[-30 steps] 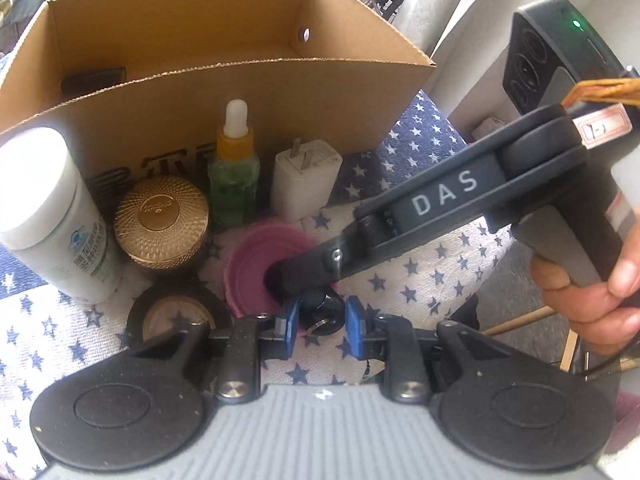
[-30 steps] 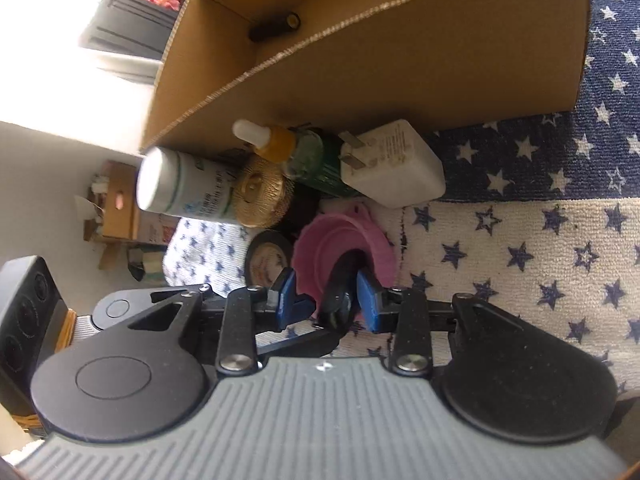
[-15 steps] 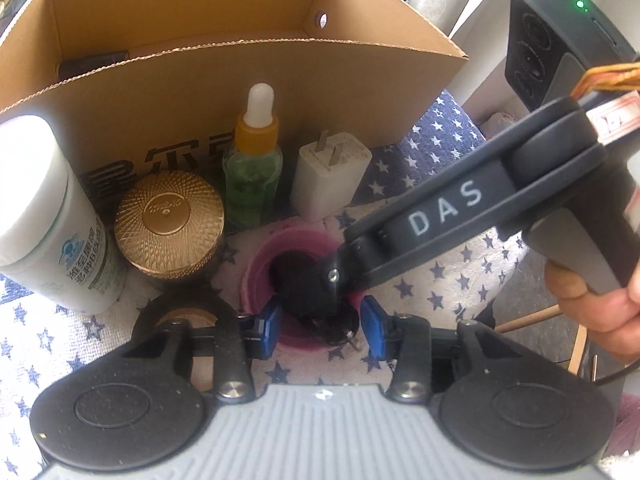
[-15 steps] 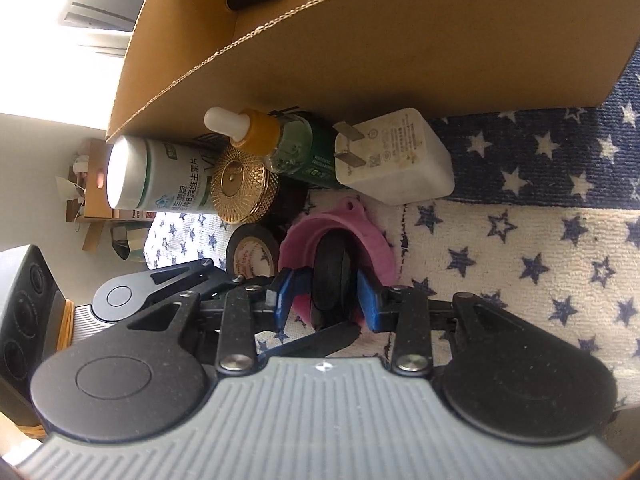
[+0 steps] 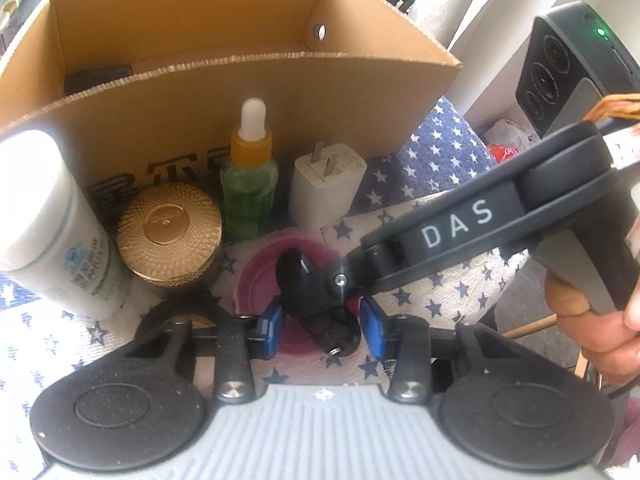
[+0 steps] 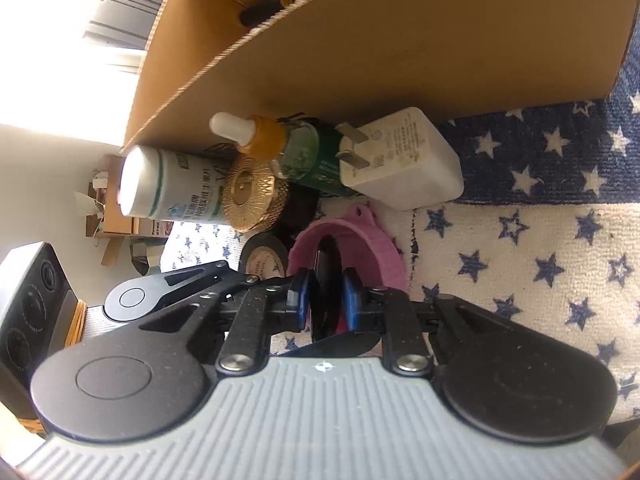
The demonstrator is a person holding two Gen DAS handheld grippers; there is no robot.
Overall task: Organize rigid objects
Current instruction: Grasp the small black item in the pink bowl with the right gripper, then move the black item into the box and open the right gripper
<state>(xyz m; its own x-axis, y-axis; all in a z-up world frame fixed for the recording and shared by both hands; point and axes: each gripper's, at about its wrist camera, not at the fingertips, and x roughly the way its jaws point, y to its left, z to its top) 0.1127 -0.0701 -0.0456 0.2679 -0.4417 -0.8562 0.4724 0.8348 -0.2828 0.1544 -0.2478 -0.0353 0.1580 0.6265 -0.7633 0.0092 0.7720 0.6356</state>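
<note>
A black key fob (image 5: 334, 330) (image 6: 326, 284) with a key ring sits over a pink lid (image 5: 260, 276) (image 6: 360, 244) on the star-patterned cloth. My right gripper (image 6: 325, 294) is shut on the fob, turned sideways; it reaches in from the right in the left wrist view (image 5: 316, 280). My left gripper (image 5: 322, 330) is open, its blue pads either side of the fob without touching it. A cardboard box (image 5: 240, 80) (image 6: 400, 40) stands behind, with a dark cylinder (image 5: 98, 76) inside.
In front of the box stand a white bottle (image 5: 52, 224), a gold-lidded jar (image 5: 170, 236), a green dropper bottle (image 5: 250, 184) and a white charger plug (image 5: 326, 192). A tape roll (image 6: 264, 258) lies left of the pink lid. A black speaker (image 5: 568, 68) is at the right.
My left gripper has opened and let go of the key fob. My right gripper has closed on the fob and holds it over the pink lid.
</note>
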